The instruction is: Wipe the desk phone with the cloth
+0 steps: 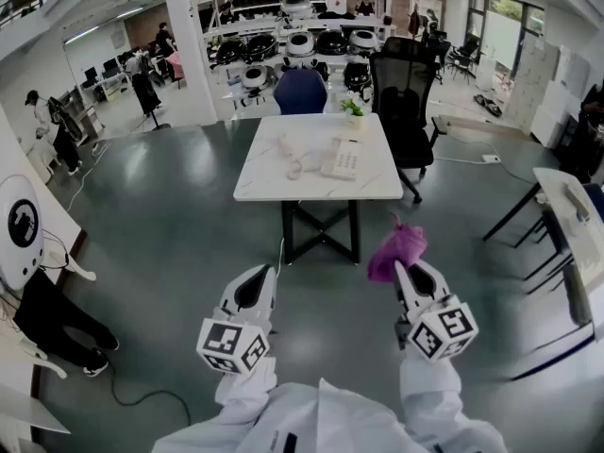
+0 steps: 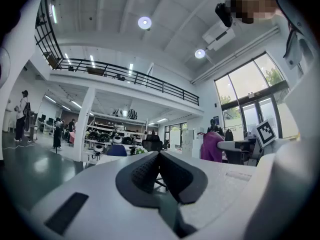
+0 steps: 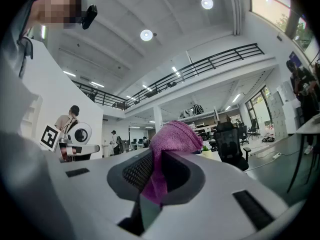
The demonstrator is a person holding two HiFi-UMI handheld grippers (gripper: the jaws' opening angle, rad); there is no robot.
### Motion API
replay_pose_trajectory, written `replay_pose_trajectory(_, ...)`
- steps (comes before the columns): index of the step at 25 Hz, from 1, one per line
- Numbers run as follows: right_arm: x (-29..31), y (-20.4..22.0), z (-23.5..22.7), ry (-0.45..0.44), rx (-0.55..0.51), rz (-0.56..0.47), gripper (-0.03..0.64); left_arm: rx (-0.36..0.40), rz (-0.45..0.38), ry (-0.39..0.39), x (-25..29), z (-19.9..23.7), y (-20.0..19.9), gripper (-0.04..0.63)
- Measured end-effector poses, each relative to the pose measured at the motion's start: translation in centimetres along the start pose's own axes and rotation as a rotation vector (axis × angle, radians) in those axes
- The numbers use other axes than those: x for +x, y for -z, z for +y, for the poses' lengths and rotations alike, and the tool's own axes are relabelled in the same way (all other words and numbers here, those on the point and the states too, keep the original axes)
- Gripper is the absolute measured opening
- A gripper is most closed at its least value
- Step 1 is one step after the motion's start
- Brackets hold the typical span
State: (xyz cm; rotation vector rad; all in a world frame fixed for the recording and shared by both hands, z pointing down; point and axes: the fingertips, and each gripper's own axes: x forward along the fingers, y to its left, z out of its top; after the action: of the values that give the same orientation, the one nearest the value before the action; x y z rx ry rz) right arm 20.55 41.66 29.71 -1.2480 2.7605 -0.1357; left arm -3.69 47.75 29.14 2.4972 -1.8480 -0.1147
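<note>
A white desk phone (image 1: 342, 158) lies on the white table (image 1: 377, 185) ahead, its handset (image 1: 286, 145) off to the left on a coiled cord. My right gripper (image 1: 400, 267) is shut on a purple cloth (image 1: 395, 250), which bunches above the jaws (image 3: 172, 138). My left gripper (image 1: 267, 274) is shut with nothing in it; its dark pads (image 2: 150, 170) meet. Both grippers hang over the floor, well short of the table.
A small potted plant (image 1: 353, 108) stands at the table's far edge. A blue chair (image 1: 300, 92) and a black office chair (image 1: 404, 92) stand behind it. Another desk (image 1: 574, 217) is on the right. A cable (image 1: 142, 394) lies on the floor at left.
</note>
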Motion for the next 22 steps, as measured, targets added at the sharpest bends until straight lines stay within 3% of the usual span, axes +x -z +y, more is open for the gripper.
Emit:
replay_pose_trajectory(14, 1.5, 1.1, -4.2, 0.001, 0.01, 0.014, 0.032, -0.017, 0.028, -0.008, 3.8, -0.8, 2.0, -0.002)
replay_pose_trajectory(22, 3.9, 1.5, -5.3, -0.002, 0.046, 0.016, 0.032, -0.018, 0.063, -0.029, 5.2, 1.0, 2.6, -0.002)
